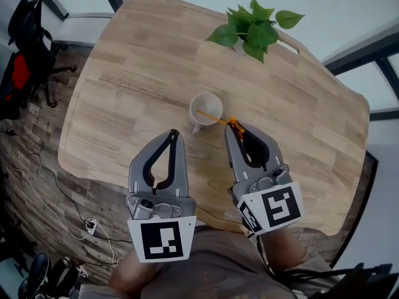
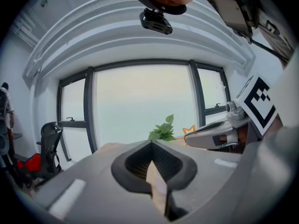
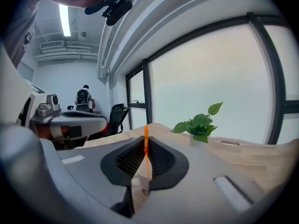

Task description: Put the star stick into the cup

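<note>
while looking steeply down past the near edge of the wooden table [image 1: 143, 61], meets both grippers first, side by side. holds the left gripper [image 1: 174, 132] clenched on nothing: jaws pressed tip to tip, only a sliver of pale wood showing past the dark pads. points it toward the cup [image 1: 209, 103], short of it and a little to its left. holds the right gripper [image 1: 235, 128] just beside, jaws clamped on the star stick [image 1: 213, 118]. pinches that stick close to its orange star end, right at the jaw tips; shows in the right gripper view as a thin orange line upright between the pads. slants the thin shaft away to the left, far end over the mouth of the white cup, inside the outline of its rim; cannot tell whether touching the inside. finds the cup upright near the middle of the tabletop. farther on, at the far edge, finds a leafy green plant [image 1: 252, 27]. beyond the table, a dark office chair [image 1: 31, 42] on the floor at the left and tall windows [image 3: 210, 92] behind.
</note>
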Action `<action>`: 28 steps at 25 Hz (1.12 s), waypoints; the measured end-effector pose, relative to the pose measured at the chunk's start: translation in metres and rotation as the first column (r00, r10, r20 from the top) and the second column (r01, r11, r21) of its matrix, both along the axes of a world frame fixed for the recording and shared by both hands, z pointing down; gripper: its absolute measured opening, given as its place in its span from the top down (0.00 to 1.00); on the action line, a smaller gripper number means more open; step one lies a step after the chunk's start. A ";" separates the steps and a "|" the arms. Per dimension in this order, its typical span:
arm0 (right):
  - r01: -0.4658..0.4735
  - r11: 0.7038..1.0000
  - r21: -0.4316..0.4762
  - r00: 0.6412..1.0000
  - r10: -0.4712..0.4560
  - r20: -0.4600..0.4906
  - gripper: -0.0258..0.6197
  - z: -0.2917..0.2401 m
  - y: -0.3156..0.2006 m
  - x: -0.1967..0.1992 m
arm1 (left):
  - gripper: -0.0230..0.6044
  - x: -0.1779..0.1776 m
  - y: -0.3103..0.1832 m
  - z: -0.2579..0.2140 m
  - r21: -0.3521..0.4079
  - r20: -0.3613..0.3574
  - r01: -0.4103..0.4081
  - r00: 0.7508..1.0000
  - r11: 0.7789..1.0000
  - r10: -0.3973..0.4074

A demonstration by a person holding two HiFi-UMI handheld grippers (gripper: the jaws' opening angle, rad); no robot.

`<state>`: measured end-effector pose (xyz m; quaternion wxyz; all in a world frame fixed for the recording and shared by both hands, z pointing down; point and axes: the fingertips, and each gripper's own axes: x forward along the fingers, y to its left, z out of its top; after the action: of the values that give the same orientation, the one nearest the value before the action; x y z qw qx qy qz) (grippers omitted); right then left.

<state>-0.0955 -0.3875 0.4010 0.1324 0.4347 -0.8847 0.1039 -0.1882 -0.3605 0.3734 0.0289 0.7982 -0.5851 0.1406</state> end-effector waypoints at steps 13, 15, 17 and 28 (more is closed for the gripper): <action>-0.003 1.000 -0.007 1.000 0.003 -0.021 0.83 0.015 -0.003 -0.003 | 0.96 -0.011 -0.002 0.013 -0.034 -0.013 0.020 1.000 0.999 -0.021; -0.001 1.000 -0.001 1.000 0.001 -0.020 0.82 0.014 -0.002 -0.002 | 0.96 -0.010 -0.002 0.011 -0.030 -0.014 0.024 1.000 0.999 -0.025; -0.002 1.000 0.009 1.000 0.002 -0.017 0.81 0.011 -0.001 -0.001 | 0.96 -0.008 0.000 0.009 -0.026 -0.014 0.027 1.000 0.999 -0.027; -0.018 0.994 0.109 1.000 0.016 0.024 0.80 -0.034 0.022 0.023 | 0.96 0.016 0.022 -0.034 0.065 0.001 0.023 1.000 0.998 -0.023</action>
<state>-0.0720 -0.3652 0.3670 0.0971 0.4475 -0.8868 0.0617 -0.1727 -0.3389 0.3395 0.0042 0.7919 -0.5984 0.1219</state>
